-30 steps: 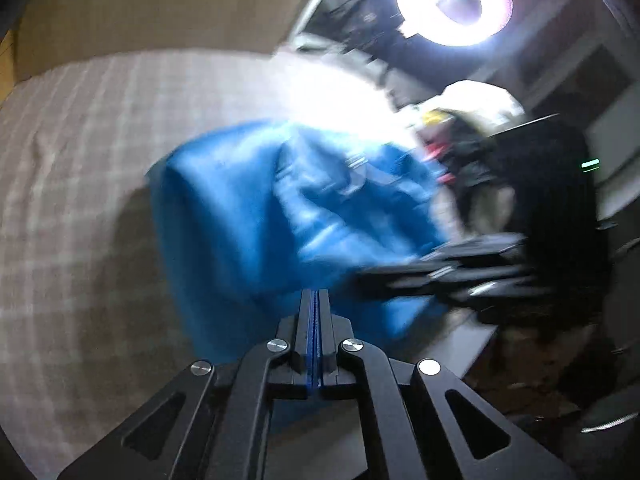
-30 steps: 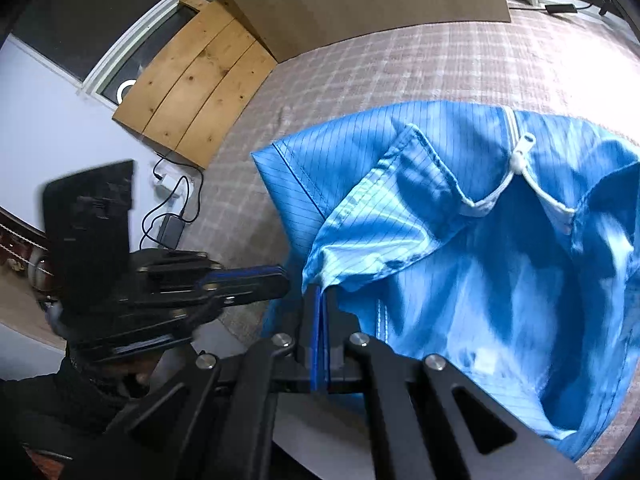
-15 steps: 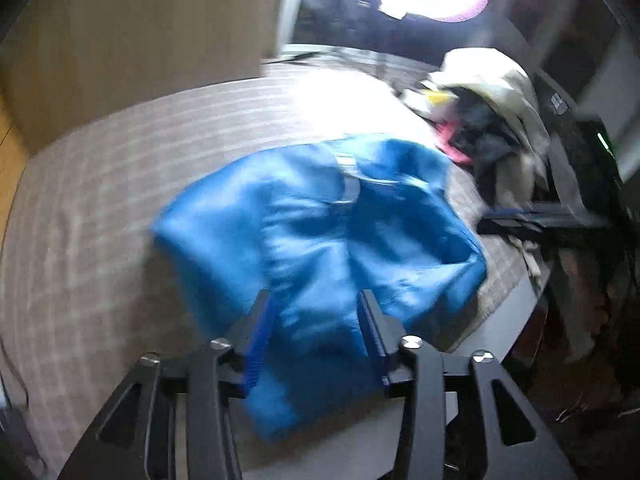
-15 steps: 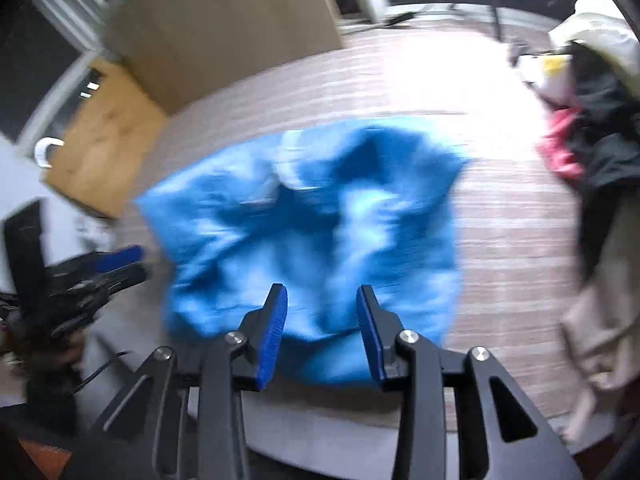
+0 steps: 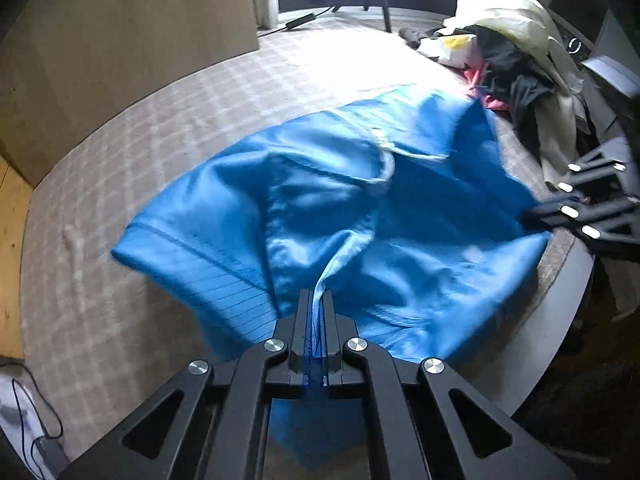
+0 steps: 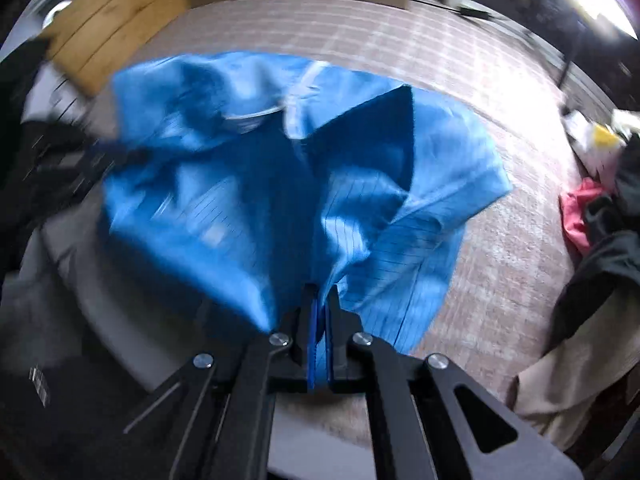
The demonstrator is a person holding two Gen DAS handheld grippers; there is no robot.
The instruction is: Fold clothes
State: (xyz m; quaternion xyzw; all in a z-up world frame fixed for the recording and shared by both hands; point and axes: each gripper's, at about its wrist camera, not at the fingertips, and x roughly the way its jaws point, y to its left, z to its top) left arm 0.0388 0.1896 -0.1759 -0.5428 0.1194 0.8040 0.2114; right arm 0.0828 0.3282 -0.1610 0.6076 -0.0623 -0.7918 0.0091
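your left tongs (image 5: pixel 316 312), seen from the left wrist, are pinched together on a pale seam edge of the blue garment (image 5: pixel 340 208), which billows in the air over the checked bed cover (image 5: pixel 140 128). at the right edge of that view your right tongs (image 5: pixel 536 216) bite the far corner of the same cloth, near the pile of clothes (image 5: pixel 516 52). my read is that you are spreading it out: hold both corners level, draw them apart until the slack goes, then lower it flat.

from the right wrist, the right tongs (image 6: pixel 320 312) are clamped on a fold of the blue garment (image 6: pixel 248 184), with cloth between the pads. the left tongs at the left edge are too blurred to judge. watch the near hem, which hangs over the bed's edge.
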